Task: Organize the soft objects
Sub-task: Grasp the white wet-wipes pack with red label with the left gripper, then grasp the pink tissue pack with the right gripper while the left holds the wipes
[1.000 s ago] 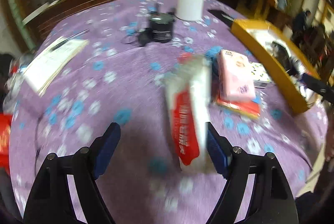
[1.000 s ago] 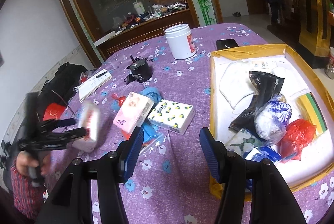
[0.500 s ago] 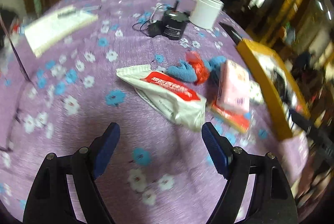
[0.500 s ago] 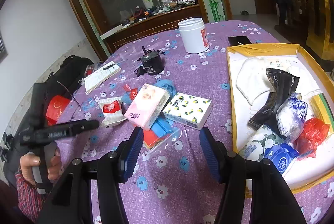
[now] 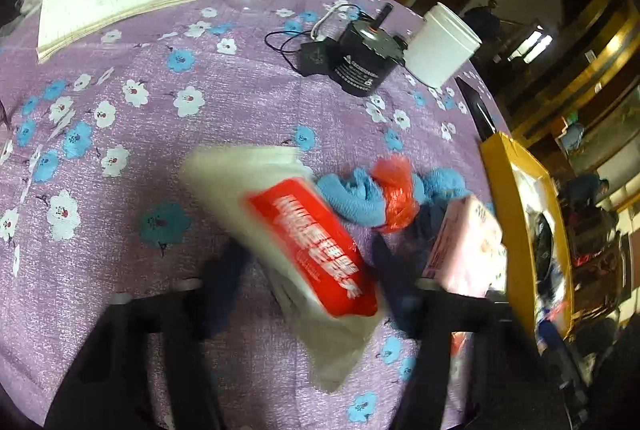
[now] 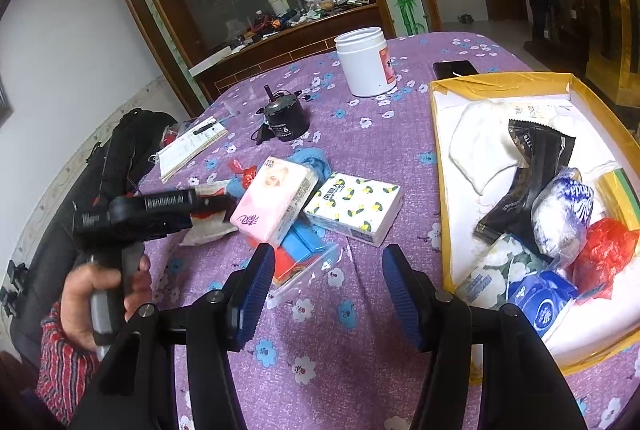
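A white tissue pack with a red label [image 5: 304,242] lies on the purple flowered tablecloth [image 5: 160,117]. My left gripper [image 5: 310,270] is open, one blurred finger on each side of the pack. Beyond it lie a blue cloth [image 5: 356,197], a red plastic bag [image 5: 396,189] and a pink tissue pack [image 5: 468,242]. My right gripper [image 6: 330,294] is open and holds nothing, hanging over the table just short of the pink pack [image 6: 276,197] and a lemon-print tissue pack [image 6: 352,209]. A yellow box [image 6: 438,157] on the right holds several soft packs.
At the back stand a white jar [image 6: 366,61] and a black cylinder with a cable [image 6: 286,123]. A notebook with a pen [image 6: 188,149] lies at the left, a dark phone [image 6: 456,67] beside the box. A hand [image 6: 92,294] holds the left gripper's handle.
The white pack left the open left gripper and came down flat on the cloth. The left gripper then moved in over it. The right gripper stayed about where it was.
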The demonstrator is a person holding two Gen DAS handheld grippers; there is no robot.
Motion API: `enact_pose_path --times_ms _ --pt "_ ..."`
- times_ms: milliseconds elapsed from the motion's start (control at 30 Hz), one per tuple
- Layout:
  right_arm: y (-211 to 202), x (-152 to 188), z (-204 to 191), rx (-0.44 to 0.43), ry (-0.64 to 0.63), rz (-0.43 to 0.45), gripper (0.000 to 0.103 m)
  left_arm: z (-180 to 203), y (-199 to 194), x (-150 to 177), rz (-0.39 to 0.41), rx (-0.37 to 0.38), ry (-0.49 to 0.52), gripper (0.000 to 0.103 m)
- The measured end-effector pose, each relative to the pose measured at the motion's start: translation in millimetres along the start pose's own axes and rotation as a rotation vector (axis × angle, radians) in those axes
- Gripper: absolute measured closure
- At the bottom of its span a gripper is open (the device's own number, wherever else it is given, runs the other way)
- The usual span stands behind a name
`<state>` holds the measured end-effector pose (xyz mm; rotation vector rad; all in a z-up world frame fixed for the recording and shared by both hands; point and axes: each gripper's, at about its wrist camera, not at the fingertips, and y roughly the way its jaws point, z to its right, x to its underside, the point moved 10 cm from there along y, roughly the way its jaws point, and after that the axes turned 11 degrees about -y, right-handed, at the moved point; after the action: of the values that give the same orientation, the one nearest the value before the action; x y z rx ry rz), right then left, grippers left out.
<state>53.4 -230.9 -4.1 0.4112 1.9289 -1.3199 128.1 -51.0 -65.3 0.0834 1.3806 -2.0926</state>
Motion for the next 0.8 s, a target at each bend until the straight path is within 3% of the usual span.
enact_pose_path --times_ms 67,233,367,633,667,700,800 --pt "2.7 -3.9 -1.5 -0.011 0.009 -0.006 0.044 1.4 -7.7 2.0 0.042 0.019 0.032 0.064" --pt "22.6 -15.3 -20.3 -0.057 0.024 -0.032 0.034 -2.1 -38.7 12.9 0.121 0.096 0.087 0.064" --pt "51.5 -23.1 -41.9 -0.082 0.043 -0.066 0.034 -4.8 -58.2 11.7 0.213 0.107 0.123 0.064" --pt "107.5 -28.6 -51.9 0.053 0.007 -0.147 0.034 -7.7 -69.0 2.2 0.317 0.119 0.132 0.064" --pt "111.3 -28.4 -51.8 0.059 0.003 -0.151 0.035 -7.2 -69.3 2.1 0.323 0.120 0.136 0.064" --pt "113.3 -28.8 -52.7 0.048 0.005 -0.139 0.048 -6.3 -69.0 2.4 0.330 0.120 0.144 0.064" --pt "108.2 -32.4 -52.9 0.081 -0.032 -0.091 0.065 -2.3 -70.9 4.0 0.349 0.112 0.174 0.064"
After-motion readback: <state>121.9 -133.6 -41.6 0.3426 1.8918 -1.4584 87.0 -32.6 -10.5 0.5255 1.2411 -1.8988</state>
